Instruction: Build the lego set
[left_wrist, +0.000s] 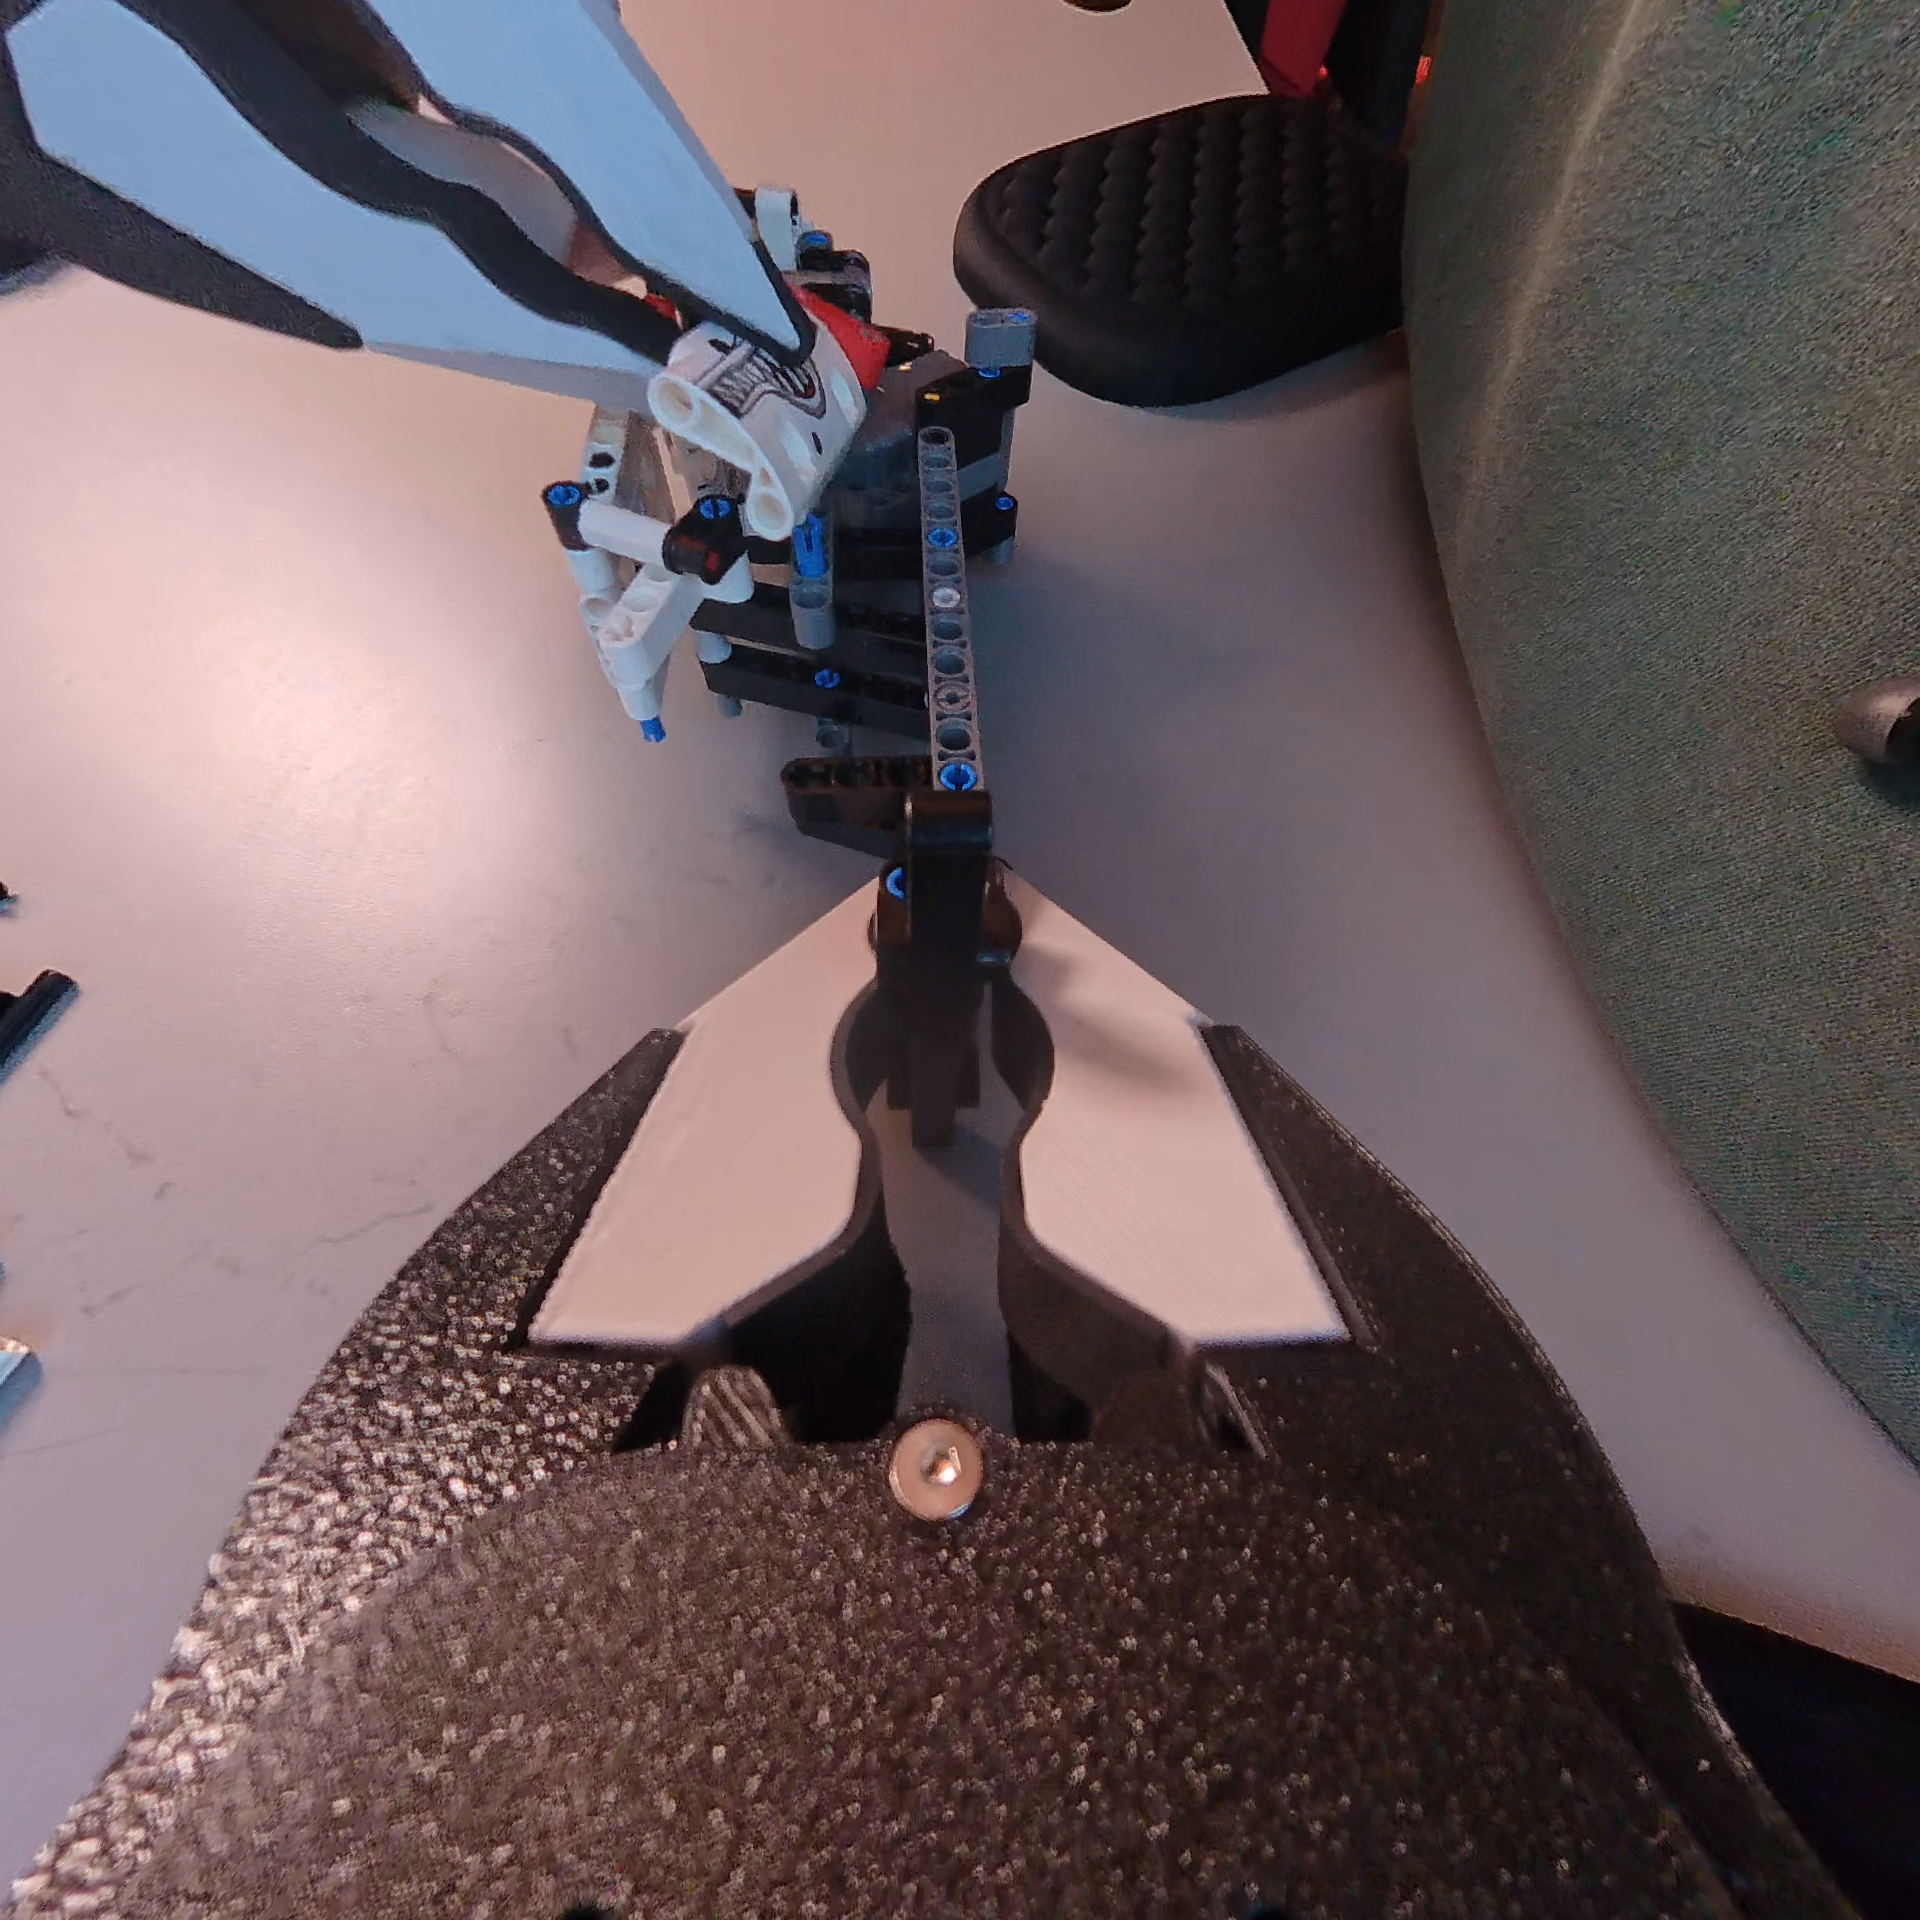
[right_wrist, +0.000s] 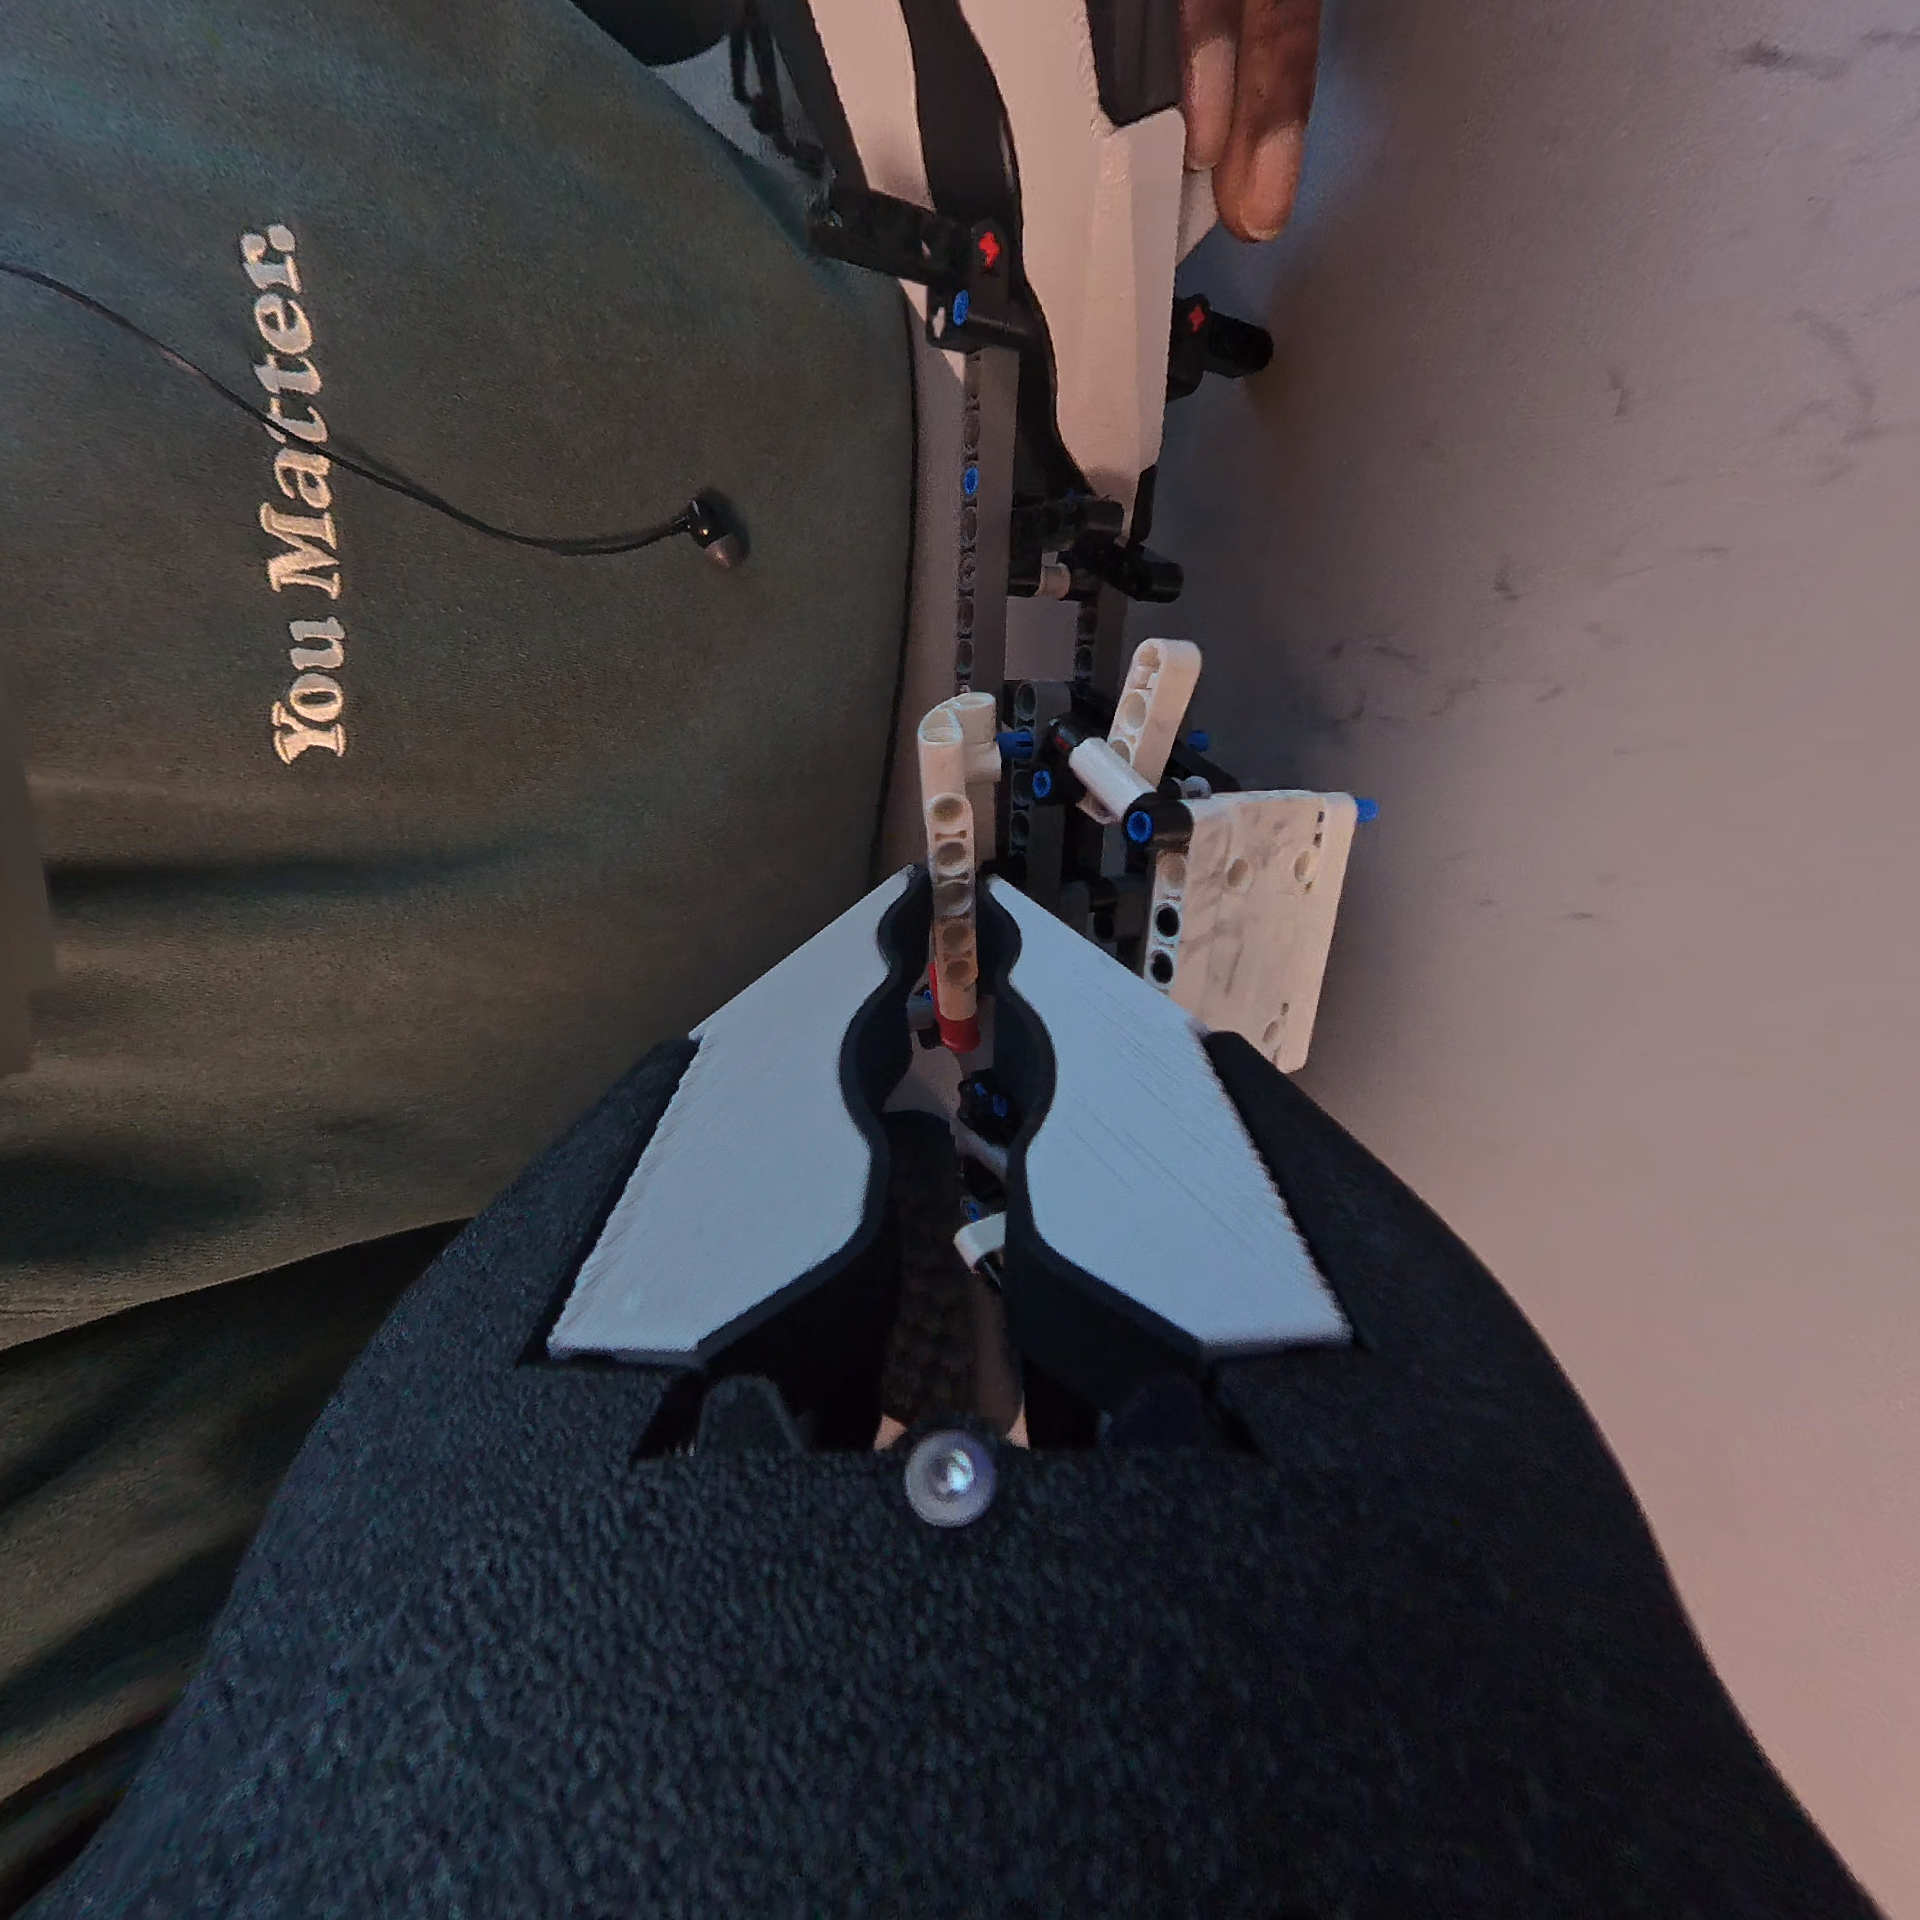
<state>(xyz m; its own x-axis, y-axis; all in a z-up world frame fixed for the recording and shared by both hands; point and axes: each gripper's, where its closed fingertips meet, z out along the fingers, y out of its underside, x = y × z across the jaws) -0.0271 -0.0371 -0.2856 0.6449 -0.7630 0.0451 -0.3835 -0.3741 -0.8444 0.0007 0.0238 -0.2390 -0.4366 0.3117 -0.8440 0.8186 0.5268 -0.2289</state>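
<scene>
- Lego model (left_wrist: 831, 561): half-built frame of black and grey beams with blue pins, white panels and a red piece, sitting on the pale table (left_wrist: 312, 831), near a person's green sweatshirt (left_wrist: 1662, 520).
- Left gripper (left_wrist: 940, 914): level, low over the table, fingers nearly closed, pinching the black connector (left_wrist: 943, 862) at the near end of the long grey beam (left_wrist: 951, 623).
- Right gripper (right_wrist: 951, 914): angled down from above, clamped on a white beam (right_wrist: 954, 894) at the model's top.

My right gripper (right_wrist: 951, 894) is clamped on a white beam (right_wrist: 954, 883) of the model (right_wrist: 1081, 727), a red pin (right_wrist: 954, 1013) showing between its fingers. Right of the beam sits a white panel (right_wrist: 1247, 914). Beyond it a long grey beam (right_wrist: 971, 520) runs to my left gripper (right_wrist: 1122, 312). Left of the model is my green sweatshirt (right_wrist: 468, 623); right of it, the table (right_wrist: 1610, 623).
</scene>
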